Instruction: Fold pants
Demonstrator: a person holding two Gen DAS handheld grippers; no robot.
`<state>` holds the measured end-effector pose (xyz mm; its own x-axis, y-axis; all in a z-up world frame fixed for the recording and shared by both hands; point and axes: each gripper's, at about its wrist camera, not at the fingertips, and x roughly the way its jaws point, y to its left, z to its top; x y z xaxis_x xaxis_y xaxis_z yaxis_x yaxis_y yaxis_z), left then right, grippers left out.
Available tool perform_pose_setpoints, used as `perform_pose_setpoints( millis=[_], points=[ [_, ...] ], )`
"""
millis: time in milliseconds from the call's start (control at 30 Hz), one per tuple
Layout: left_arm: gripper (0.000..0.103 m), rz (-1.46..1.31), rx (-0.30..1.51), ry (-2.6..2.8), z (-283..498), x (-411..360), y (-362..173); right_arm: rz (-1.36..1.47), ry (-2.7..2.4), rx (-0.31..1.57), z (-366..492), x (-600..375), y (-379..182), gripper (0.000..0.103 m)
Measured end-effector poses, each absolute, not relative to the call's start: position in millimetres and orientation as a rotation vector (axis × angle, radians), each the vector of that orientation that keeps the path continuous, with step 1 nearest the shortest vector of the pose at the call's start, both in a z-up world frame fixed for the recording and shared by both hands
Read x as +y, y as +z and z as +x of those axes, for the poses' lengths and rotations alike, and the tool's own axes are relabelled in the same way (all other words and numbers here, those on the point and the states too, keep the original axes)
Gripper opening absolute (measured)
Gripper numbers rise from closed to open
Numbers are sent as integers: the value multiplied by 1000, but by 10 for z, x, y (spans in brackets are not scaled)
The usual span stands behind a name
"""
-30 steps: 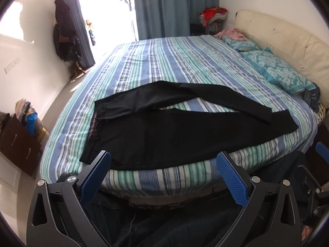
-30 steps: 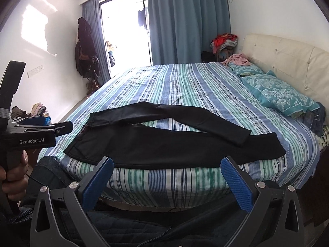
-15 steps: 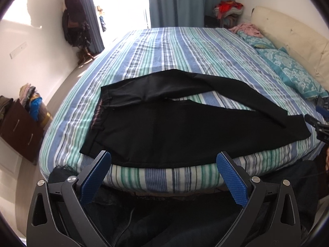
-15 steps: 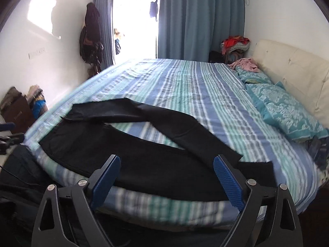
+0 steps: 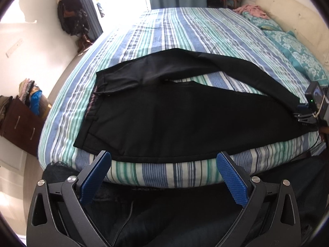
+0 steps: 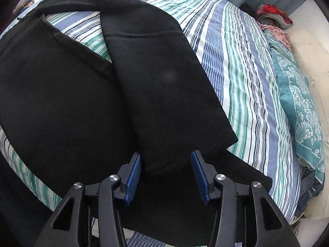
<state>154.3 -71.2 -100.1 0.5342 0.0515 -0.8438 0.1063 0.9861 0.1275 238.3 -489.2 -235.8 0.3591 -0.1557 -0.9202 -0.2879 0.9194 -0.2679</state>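
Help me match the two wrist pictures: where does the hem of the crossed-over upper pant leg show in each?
Left wrist view: hem at the far right edge, beside the right gripper's body.
Right wrist view: hem low centre, between the right gripper jaws, which have just been closing.
Shared landmark: teal patterned pillow.

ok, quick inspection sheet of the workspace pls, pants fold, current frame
Surface: striped bed cover, fairly smooth.
Job's things: black pants spread near the bed's front edge, unfolded, one leg crossing over the other's end.
Clutter: teal pillows, pink garment by the headboard.
Grippers: left tool open, over the bed edge by the waist end, nothing between its jaws; right tool has just been closing, upper leg's hem between its pads, contact unclear.
Cables: thin cord under the left tool.
Surroundings: curtains, hanging clothes, brown drawer unit, clothes pile.
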Motion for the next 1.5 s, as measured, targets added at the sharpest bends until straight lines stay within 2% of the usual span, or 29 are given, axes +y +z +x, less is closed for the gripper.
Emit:
perform_pose_setpoints(
  millis=[33,100,133,233,333,500,533,600,633,800,1000,1100,1233,1300,1333,1500],
  points=[
    [102,176,1020,-35,1580,-734,-1042,-431,93,1208,2390,-4898,-2362,41],
    [102,186,1042,-38,1656,-782,-1119,-462,85,1197,2401,-4874,-2331,25],
    [102,192,1049,-39,1695,-809,-1149,-491,71,1189,2403,-4862,-2309,14],
    [102,216,1052,-38,1888,-895,-1211,-488,57,1162,2474,-4918,-2112,9],
    [102,224,1047,-28,2172,-981,-1212,-444,23,1091,2797,-5144,-1644,9],
    [102,158,1005,-15,2702,-1129,-1065,-340,-141,965,4185,-5994,-809,9],
    [102,143,992,-17,2775,-1164,-1032,-319,-173,938,4518,-6195,-724,9],
    [102,132,974,-24,2870,-1241,-996,-215,-237,955,5127,-6634,-748,41],
    [102,137,972,-25,2900,-1276,-1005,-161,-311,977,5329,-6851,-827,64],
    [102,200,1008,-15,2964,-1338,-1315,255,-408,960,5285,-7528,-1346,64],
    [102,144,1115,54,3119,-1117,-1649,809,-215,967,5152,-7604,-2313,60],
    [102,147,1121,93,3144,-1058,-1703,883,-175,932,5333,-7416,-2500,60],
    [102,171,1156,112,3164,-1054,-1822,806,-241,996,5808,-7254,-2697,60],
    [102,194,1164,109,3171,-1080,-1866,723,-303,1009,5895,-7220,-2740,34],
    [102,204,1158,106,3175,-1091,-1874,658,-337,1003,5874,-7206,-2701,12],
    [102,190,1146,116,3329,-1024,-1904,466,-409,989,5610,-7200,-2734,11]
  ],
)
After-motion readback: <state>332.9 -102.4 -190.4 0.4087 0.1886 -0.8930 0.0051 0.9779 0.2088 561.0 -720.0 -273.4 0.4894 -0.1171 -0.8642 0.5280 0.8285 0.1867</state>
